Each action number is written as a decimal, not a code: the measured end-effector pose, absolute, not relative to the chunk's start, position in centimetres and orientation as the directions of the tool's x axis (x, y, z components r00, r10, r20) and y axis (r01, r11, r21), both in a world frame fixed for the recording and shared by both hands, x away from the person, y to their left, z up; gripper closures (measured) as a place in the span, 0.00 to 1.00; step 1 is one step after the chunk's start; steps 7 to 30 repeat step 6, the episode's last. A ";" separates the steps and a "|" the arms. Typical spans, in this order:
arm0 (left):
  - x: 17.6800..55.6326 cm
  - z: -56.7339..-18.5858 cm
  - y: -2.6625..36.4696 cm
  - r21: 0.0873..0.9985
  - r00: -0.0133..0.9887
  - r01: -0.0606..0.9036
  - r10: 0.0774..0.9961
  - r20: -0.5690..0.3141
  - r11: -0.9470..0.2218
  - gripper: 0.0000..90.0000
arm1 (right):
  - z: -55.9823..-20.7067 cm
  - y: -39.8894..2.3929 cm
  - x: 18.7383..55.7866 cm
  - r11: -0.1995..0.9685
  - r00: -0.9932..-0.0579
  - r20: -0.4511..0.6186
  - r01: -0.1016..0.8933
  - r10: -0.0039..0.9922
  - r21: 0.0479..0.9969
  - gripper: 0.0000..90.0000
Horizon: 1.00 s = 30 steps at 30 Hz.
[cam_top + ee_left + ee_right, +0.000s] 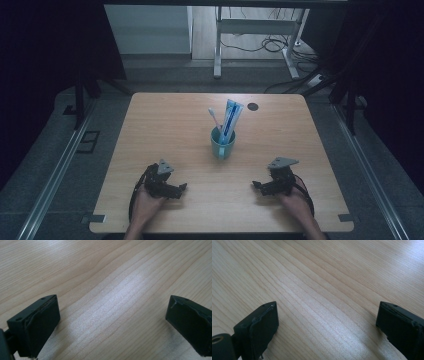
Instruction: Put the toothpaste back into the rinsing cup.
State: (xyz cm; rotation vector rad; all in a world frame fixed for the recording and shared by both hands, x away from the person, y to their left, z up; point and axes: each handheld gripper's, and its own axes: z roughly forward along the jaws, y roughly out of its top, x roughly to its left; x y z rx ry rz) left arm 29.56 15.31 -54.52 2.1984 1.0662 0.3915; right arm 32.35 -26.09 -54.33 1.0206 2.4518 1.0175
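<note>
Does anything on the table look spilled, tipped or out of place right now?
Nothing stands out. The teal cup stands upright mid-table with the toothbrush and toothpaste tube leaning inside it. The table shows no spill. The left hand-held gripper and right hand-held gripper rest open near the front edge, holding nothing.

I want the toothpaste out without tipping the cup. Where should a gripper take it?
Grip the toothpaste tube on its flat upper part, above the cup rim, coming down from above. It stands nearly upright, leaning slightly, beside the toothbrush, so lifting straight up probably spares the cup.
</note>
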 end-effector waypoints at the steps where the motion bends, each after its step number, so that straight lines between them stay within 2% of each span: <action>1: 29.6 -54.5 15.2 0.667 0.625 0.587 0.781 -0.015 -0.458 0.00 | -54.3 -26.1 32.3 0.498 -0.704 -0.002 0.500 0.710 0.709 0.04; 30: 29.7 -54.6 15.3 0.663 0.618 0.599 0.786 -0.025 -0.449 0.00 | -54.3 -26.1 32.3 0.497 -0.704 -0.002 0.501 0.711 0.709 0.04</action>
